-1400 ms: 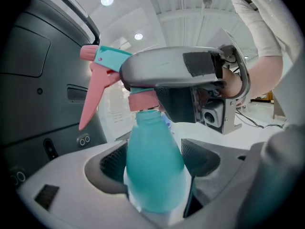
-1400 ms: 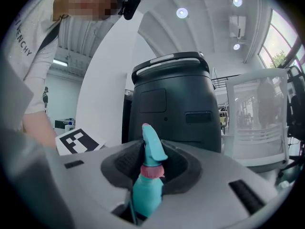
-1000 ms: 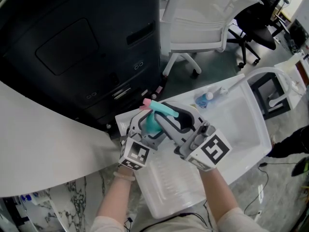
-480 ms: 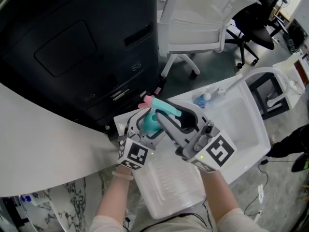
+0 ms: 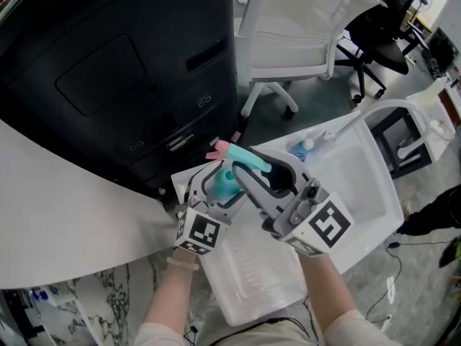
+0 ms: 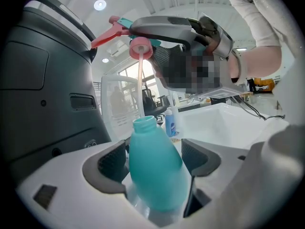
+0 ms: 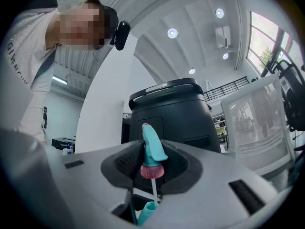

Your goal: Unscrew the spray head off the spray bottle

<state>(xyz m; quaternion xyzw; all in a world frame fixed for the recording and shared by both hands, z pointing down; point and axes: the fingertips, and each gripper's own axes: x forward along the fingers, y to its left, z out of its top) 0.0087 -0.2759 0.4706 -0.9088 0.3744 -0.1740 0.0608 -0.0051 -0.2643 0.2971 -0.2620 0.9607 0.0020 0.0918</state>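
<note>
While both grippers hang in front of the black cabinet (image 5: 122, 71) at far left, a white tub (image 5: 374, 193) sits to the right. Left gripper (image 6: 155, 159) is clamped on the teal spray bottle (image 6: 152, 175), pads against its body, bottle upright, neck open. Right gripper (image 7: 152, 163) is pinched narrow on the spray head (image 7: 151, 149), held clear above the neck. Pink collar (image 6: 141, 48) is off the thread. Dip tube (image 6: 140, 87) runs from the collar down to the bottle mouth.

Btwn left gripper (image 6: 153, 159) jaws: spray bottle (image 6: 152, 180), upright. Directly above its neck, btwn right gripper (image 7: 152, 162) jaws: spray head (image 7: 153, 149), dip tube (image 6: 140, 87) running down to neck. Tub (image 5: 374, 186) under both, small bottle (image 5: 304, 148) at its far end. Big machine (image 5: 130, 71) behind-left, office chair (image 5: 302, 34) behind-right.
</note>
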